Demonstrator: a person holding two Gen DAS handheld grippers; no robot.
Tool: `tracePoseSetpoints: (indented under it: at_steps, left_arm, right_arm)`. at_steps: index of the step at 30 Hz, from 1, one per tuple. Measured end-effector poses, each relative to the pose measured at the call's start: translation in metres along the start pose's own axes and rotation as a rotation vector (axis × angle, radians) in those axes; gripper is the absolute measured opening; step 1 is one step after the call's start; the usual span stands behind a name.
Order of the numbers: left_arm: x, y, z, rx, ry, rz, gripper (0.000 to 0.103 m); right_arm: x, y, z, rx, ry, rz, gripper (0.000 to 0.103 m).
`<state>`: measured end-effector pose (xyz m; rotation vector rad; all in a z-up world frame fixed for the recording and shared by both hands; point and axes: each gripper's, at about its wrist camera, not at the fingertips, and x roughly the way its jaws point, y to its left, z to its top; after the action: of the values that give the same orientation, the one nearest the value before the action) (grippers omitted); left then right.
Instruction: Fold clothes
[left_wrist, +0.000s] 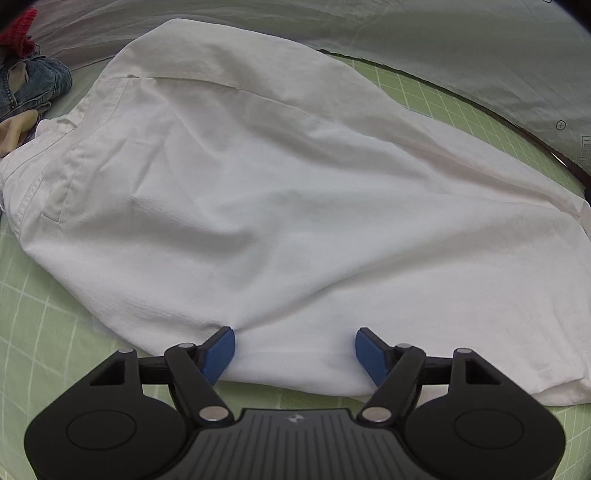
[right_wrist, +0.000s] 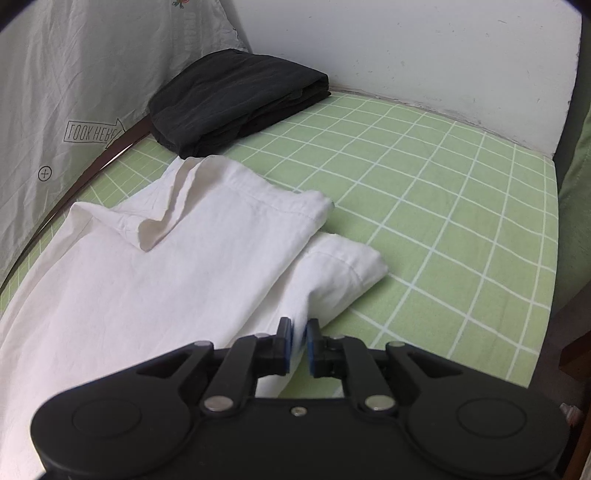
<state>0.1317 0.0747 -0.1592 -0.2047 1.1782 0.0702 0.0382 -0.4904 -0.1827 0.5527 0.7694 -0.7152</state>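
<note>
White trousers (left_wrist: 277, 184) lie spread across a green checked bed sheet (left_wrist: 37, 314), waistband to the left. My left gripper (left_wrist: 295, 350) stands open over their near edge, its blue pads wide apart with flat cloth between them. In the right wrist view the trousers' legs (right_wrist: 166, 277) run away from me, their hems overlapping and one corner folded back. My right gripper (right_wrist: 299, 343) sits at the near edge of the lower leg, its pads only a narrow gap apart with a ridge of white cloth pinched between them.
A folded black garment (right_wrist: 236, 99) sits at the far corner of the bed by the white wall (right_wrist: 406, 48). A grey printed sheet (right_wrist: 74, 92) hangs along the left side. Blue jeans (left_wrist: 33, 85) and a red garment (left_wrist: 18, 29) lie beyond the waistband.
</note>
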Motion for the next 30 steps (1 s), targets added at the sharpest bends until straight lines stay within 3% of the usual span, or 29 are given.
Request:
tracePoseSetpoints:
  at_steps: [1,3,8,10,13,28,30]
  left_arm:
    - [0.001,-0.002,-0.001,-0.001,-0.002,0.002,0.075]
    - [0.001,-0.005,-0.004,0.004,-0.009,0.007,0.079]
    - [0.008,-0.01,0.0,0.02,0.002,0.011,0.086]
    - [0.011,-0.012,0.002,0.02,0.014,0.014,0.088]
    - [0.015,-0.016,0.005,0.031,0.031,0.026,0.091]
    - [0.025,-0.029,0.005,0.11,0.07,0.072,0.103]
    - [0.025,-0.029,0.004,0.108,0.066,0.075,0.103]
  right_arm:
    - [-0.003,0.001,0.002,0.003,-0.017,0.001,0.016]
    - [-0.01,0.004,0.003,-0.016,-0.064,-0.012,0.038]
    - [-0.014,0.015,0.005,-0.054,-0.133,0.016,0.048]
    - [-0.008,0.016,0.004,-0.034,-0.116,0.055,0.048]
    - [0.005,0.016,0.002,0.02,-0.07,0.113,0.032]
    - [0.05,0.007,0.029,0.213,-0.051,0.078,0.035]
    - [0.054,0.009,0.033,0.225,-0.047,0.08,0.024]
